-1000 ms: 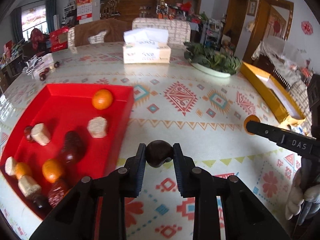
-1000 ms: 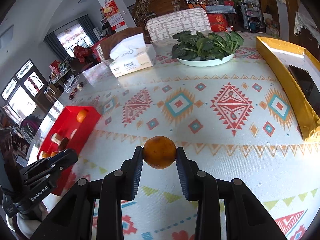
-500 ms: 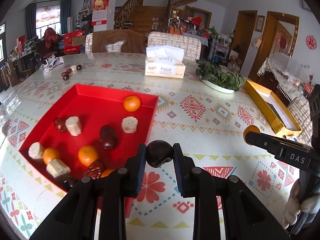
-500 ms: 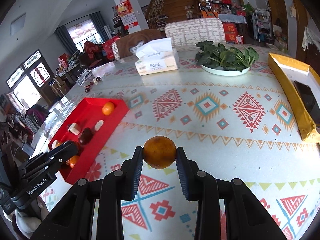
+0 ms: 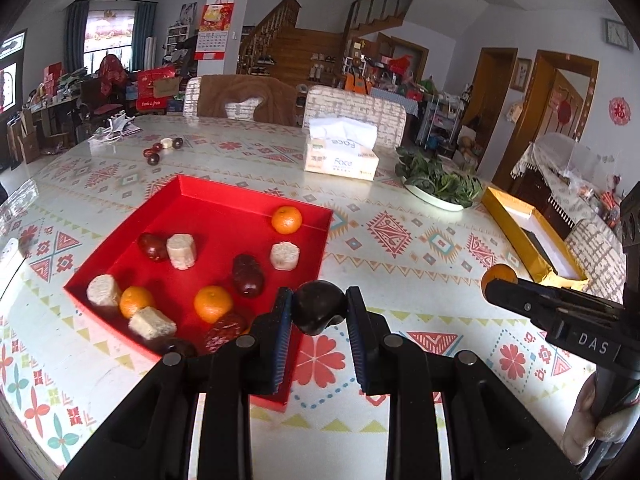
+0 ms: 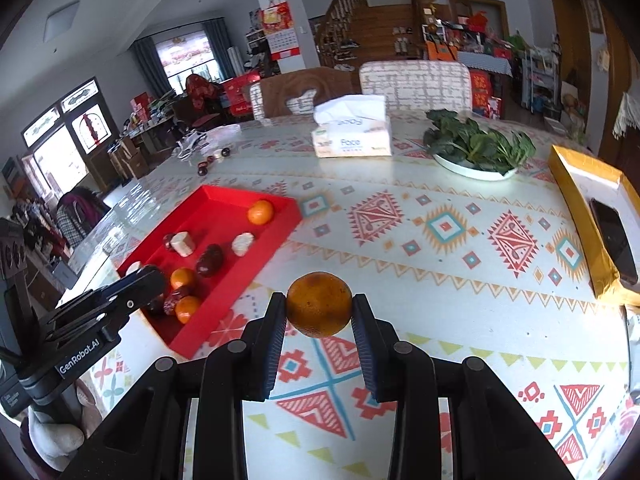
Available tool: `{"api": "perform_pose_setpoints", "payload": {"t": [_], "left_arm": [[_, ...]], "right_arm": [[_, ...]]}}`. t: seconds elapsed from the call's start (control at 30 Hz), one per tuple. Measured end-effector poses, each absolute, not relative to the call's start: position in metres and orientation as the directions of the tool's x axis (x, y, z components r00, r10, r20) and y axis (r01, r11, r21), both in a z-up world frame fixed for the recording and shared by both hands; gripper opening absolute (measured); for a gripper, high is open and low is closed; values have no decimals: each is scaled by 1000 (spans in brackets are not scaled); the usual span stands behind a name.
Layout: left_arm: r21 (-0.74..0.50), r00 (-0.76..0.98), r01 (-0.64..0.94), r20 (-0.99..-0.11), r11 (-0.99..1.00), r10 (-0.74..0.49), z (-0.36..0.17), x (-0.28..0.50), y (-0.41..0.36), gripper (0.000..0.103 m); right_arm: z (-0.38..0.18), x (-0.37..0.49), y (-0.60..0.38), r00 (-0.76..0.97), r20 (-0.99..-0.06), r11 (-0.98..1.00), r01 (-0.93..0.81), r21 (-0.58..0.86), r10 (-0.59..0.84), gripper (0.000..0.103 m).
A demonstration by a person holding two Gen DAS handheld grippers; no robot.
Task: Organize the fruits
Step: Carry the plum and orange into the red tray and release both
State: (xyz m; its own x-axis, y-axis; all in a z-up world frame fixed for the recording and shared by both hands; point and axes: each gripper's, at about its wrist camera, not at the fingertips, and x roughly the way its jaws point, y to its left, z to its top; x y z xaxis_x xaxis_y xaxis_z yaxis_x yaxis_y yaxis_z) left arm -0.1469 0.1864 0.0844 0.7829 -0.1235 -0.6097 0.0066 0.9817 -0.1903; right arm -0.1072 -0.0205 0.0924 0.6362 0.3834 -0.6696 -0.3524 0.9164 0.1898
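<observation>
While clamped: left hand-held gripper (image 5: 320,312) | glossy dark fruit (image 5: 319,311), perhaps date; right hand-held gripper (image 6: 319,312) | dimpled round orange (image 6: 319,304)

Two wrist views, shared red tray (image 5: 120,240) ahead.

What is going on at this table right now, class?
A person holds a gripper in each hand above the patterned table. The left gripper is shut on a dark red date; the right gripper is shut on an orange. Both hang in the air near the red tray, which holds oranges, dates and pale cut chunks.
</observation>
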Motion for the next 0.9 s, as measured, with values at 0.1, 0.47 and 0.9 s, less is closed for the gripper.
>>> {"api": "perform_pose_setpoints", "payload": {"t": [0.1, 0.47, 0.9], "left_arm": [[-213, 790, -14, -602, 977, -120, 86, -152, 201, 26], [-275, 791, -108, -605, 955, -85, 84, -139, 277, 26], [-388, 733, -144, -660, 910, -166, 53, -82, 333, 26]], "right_arm": [[96, -111, -9, 634, -669, 911, -372, 178, 390, 37], [99, -97, 56, 584, -682, 869, -469, 158, 440, 37], [64, -34, 150, 439, -758, 814, -545, 203, 483, 37]]}}
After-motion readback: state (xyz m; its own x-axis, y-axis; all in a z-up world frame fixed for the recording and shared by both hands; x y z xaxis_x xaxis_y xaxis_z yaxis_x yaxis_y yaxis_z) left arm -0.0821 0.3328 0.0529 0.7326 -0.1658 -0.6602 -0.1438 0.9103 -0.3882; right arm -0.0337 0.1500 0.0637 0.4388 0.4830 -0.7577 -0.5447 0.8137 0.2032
